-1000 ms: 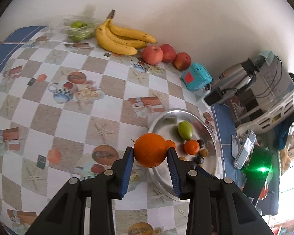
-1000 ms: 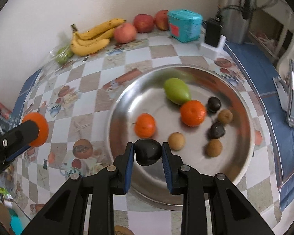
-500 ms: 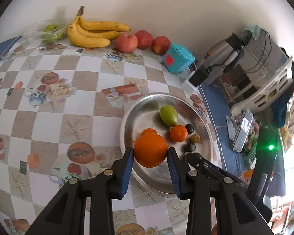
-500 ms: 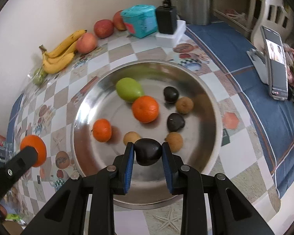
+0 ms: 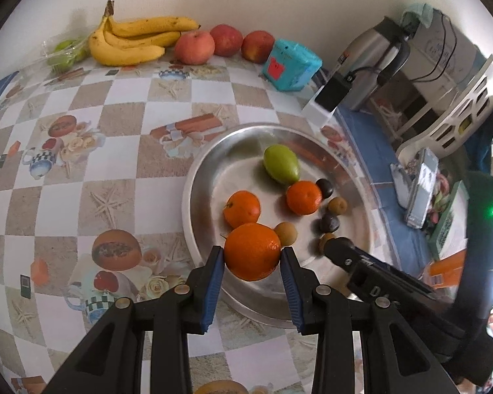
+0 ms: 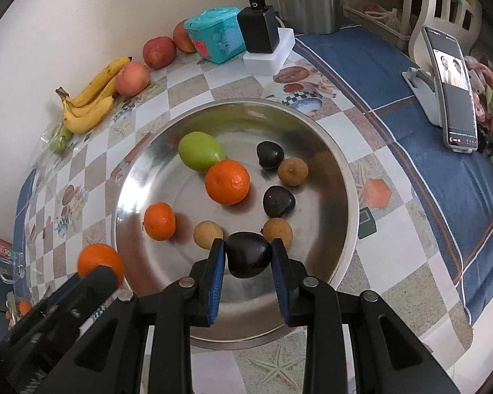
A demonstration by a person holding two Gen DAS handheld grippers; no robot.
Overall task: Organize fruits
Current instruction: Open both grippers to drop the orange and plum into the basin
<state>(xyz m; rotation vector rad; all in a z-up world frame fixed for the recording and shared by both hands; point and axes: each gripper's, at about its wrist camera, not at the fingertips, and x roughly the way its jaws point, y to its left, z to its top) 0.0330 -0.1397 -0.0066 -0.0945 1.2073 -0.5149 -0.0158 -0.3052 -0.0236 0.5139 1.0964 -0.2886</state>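
Holding fruit in both grippers: left gripper (image 5: 251, 257) pinches an orange (image 5: 252, 251), right gripper (image 6: 248, 255) pinches a dark fruit (image 6: 248, 254), both above the tray (image 6: 338, 177) near rim; eight fruits sit beyond the fingers, bananas (image 5: 131, 41) and apples (image 5: 194, 47) unsorted.

Steel tray (image 6: 340, 177): near rim hidden behind my fingers (image 6: 217, 262).
Bagged green fruit (image 5: 64, 54): blurred by wrapper; kind undeterminable.
Phone (image 6: 452, 88): screen content too small to read.
Bench (image 5: 121, 164): cut off by frame edges.
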